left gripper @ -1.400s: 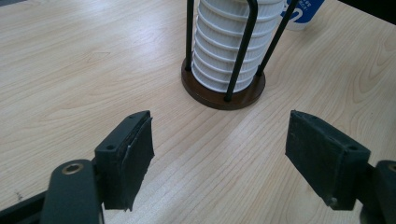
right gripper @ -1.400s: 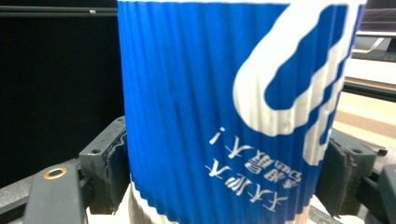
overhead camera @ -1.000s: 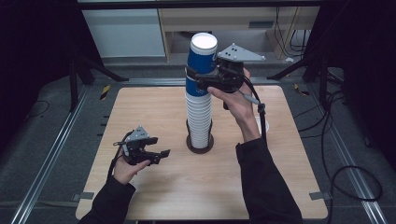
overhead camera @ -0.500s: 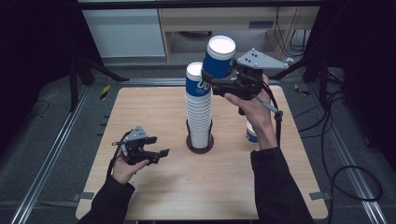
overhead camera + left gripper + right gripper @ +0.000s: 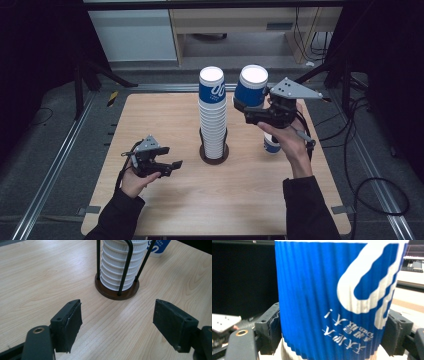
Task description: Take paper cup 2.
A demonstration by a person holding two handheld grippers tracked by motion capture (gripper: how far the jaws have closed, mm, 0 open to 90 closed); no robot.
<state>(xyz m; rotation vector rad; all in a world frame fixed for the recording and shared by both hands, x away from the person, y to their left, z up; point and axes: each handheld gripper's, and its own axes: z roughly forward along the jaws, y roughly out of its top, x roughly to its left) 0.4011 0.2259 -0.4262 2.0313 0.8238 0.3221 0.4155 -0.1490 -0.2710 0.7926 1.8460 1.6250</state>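
Above the right half of the bench point(image 5: 165, 220), beside the stack: one blue paper cup point(image 5: 251, 86), upside down, white base uppermost, held in the right gripper point(image 5: 248, 112); its fingers point(image 5: 270, 327) are closed snug on the cup's ribbed sides, one pad each side, as the right gripper view shows; cup well clear of the bench, in the air. Centre of the bench: tall stack of cups point(image 5: 212, 115), likewise inverted, standing in a wire holder point(image 5: 117, 287) on a round dark base. Right of the stack, low down: another blue cup point(image 5: 271, 143) standing on the bench, partly hidden behind the right hand. Near left: left gripper point(image 5: 170, 164), fingers wide apart, holding nothing, idle just above the bench. Step in hand, by my reading: one cup taken from the stack and being carried off to the right. Next move likely calls for lowering it beside the standing cup, keeping it level, then easing the fingers apart.
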